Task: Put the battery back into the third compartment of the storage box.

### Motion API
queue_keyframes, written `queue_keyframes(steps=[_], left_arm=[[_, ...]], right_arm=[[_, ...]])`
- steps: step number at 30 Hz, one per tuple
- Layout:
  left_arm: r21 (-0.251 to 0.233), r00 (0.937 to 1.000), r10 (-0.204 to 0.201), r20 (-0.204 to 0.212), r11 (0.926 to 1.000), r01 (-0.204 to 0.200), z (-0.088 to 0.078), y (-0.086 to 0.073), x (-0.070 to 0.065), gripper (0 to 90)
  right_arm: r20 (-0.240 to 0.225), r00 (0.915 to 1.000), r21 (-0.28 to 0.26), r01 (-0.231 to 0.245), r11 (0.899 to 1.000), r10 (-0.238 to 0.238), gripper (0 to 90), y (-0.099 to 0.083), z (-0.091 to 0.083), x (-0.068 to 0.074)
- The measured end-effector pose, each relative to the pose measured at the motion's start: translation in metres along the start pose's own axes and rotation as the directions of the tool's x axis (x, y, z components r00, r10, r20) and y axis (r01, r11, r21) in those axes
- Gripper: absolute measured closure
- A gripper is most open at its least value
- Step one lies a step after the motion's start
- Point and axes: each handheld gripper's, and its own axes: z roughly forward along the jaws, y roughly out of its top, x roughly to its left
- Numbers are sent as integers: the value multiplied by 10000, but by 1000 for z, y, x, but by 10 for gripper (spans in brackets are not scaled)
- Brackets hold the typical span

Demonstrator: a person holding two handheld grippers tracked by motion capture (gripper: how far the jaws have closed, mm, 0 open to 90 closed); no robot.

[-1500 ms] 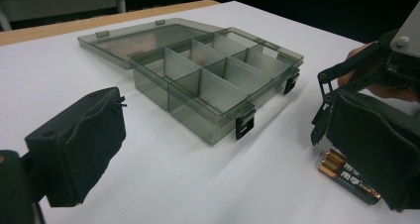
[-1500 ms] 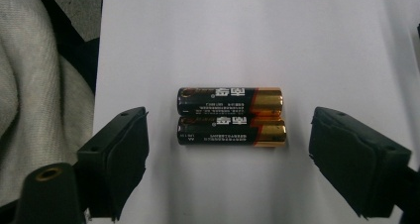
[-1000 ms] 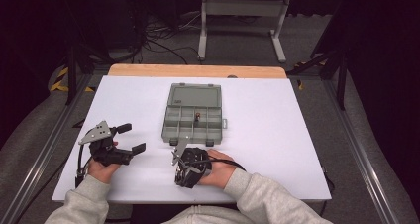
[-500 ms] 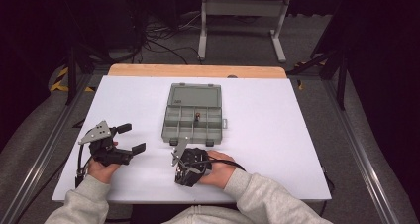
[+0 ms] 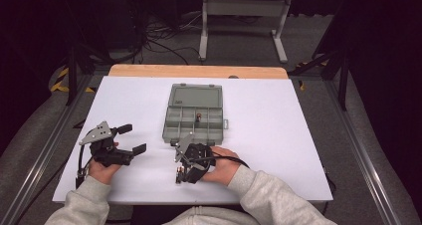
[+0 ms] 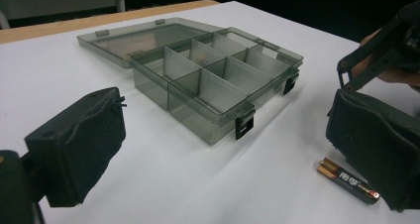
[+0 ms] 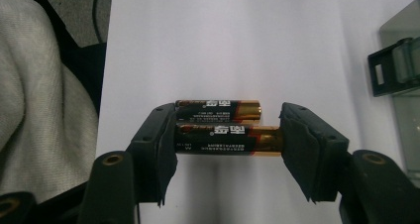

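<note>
Two gold-and-black batteries lie side by side on the white table. My right gripper holds the nearer battery end to end between its pads; its jaws have just been closing. The second battery rests just beyond it. From above, the right gripper points at the table's front edge, with the batteries at its tips. My left gripper hovers at the left, open with nothing between its pads. A battery lies by its right jaw. An open grey compartment box sits mid-table.
The box lid lies flat behind the compartments, and a small item sits in one middle compartment. Black latches hang at the box's front. A wooden strip edges the table's far side. A grey sleeve is near the right gripper.
</note>
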Motion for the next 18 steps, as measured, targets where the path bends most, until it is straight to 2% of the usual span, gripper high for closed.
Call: queue_keyframes(steps=[10, 18], left_arm=[[34, 10000, 48, 2, 10000, -48, 0, 0, 0, 24], [21, 10000, -19, 16, 10000, 19, 0, 0, 0, 25]], right_arm=[[201, 9998, -128, 57, 9999, -54, 412, 2, -18, -9], [385, 9992, -345, 109, 9993, -96, 411, 6, -36, -23]])
